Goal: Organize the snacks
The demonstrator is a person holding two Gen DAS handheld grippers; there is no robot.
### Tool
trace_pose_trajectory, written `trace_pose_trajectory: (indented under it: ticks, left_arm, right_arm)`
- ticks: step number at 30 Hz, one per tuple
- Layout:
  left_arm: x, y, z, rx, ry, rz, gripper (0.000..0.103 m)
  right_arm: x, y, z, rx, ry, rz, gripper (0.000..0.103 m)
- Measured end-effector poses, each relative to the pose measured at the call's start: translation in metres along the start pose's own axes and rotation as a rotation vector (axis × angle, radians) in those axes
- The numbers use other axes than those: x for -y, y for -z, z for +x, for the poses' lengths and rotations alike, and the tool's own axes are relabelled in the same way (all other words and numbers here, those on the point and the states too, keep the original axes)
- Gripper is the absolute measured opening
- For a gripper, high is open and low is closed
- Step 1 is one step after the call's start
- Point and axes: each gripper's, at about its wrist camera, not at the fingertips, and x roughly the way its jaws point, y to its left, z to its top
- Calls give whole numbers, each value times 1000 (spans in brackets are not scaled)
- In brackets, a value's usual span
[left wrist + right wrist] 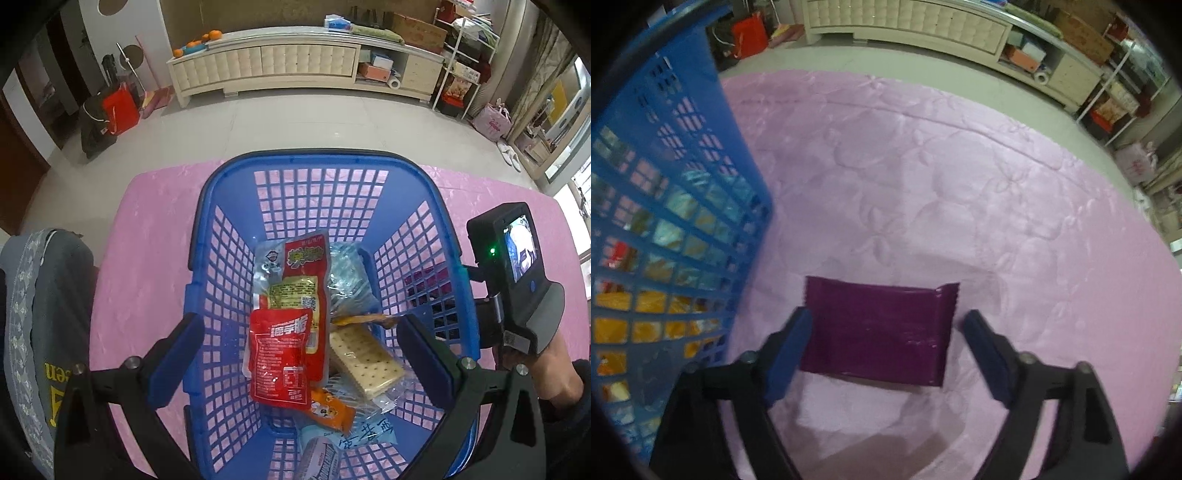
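A blue lattice basket (pixel 295 157) stands on the pink cloth and holds several snacks: a red pouch (pixel 280 358), a long red and clear pack (pixel 295 280), a cracker pack (pixel 364 356) and an orange packet (pixel 330 410). My left gripper (pixel 299 332) hangs open above them with nothing between its fingers. To the right of the basket (pixel 683 129) a dark purple packet (pixel 879 328) lies flat on the cloth. My right gripper (pixel 886 325) points down over it, open, one finger on each side of the packet; the right pad stands clear of it.
The pink quilted cloth (pixel 960 166) stretches right of and beyond the purple packet. A hand (pixel 543 365) holds the right gripper's camera body (pixel 517 258) beside the basket. A chair with a grey garment (pixel 44 314) is at the left. A low cream cabinet (pixel 295 62) stands across the floor.
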Motion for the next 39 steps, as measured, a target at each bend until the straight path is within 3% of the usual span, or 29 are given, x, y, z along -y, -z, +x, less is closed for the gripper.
trace_pose_trajectory:
  ticks: [4, 10, 15, 17, 19, 30, 39]
  left_arm:
    - [1, 1, -2, 5, 10, -6, 103]
    - [0, 6, -8, 14, 21, -9, 103]
    - [-2, 9, -19, 36, 35, -12, 103]
    - [-4, 11, -24, 45, 41, -15, 103]
    - [-4, 15, -30, 51, 54, -19, 103]
    - [-8, 29, -69, 120, 98, -31, 103]
    - [-26, 38, -79, 132, 92, -39, 103]
  right_arm:
    - [-1, 3, -8, 5, -4, -20, 55]
    - [5, 11, -17, 22, -3, -3, 49]
    - [11, 14, -40, 50, 4, 13, 25]
    - [10, 18, -55, 74, 22, 5, 10]
    - [11, 20, -67, 93, 22, 1, 6]
    - [-10, 31, -151, 231, 19, -56, 4]
    - [-59, 23, -189, 317, -118, -125, 4]
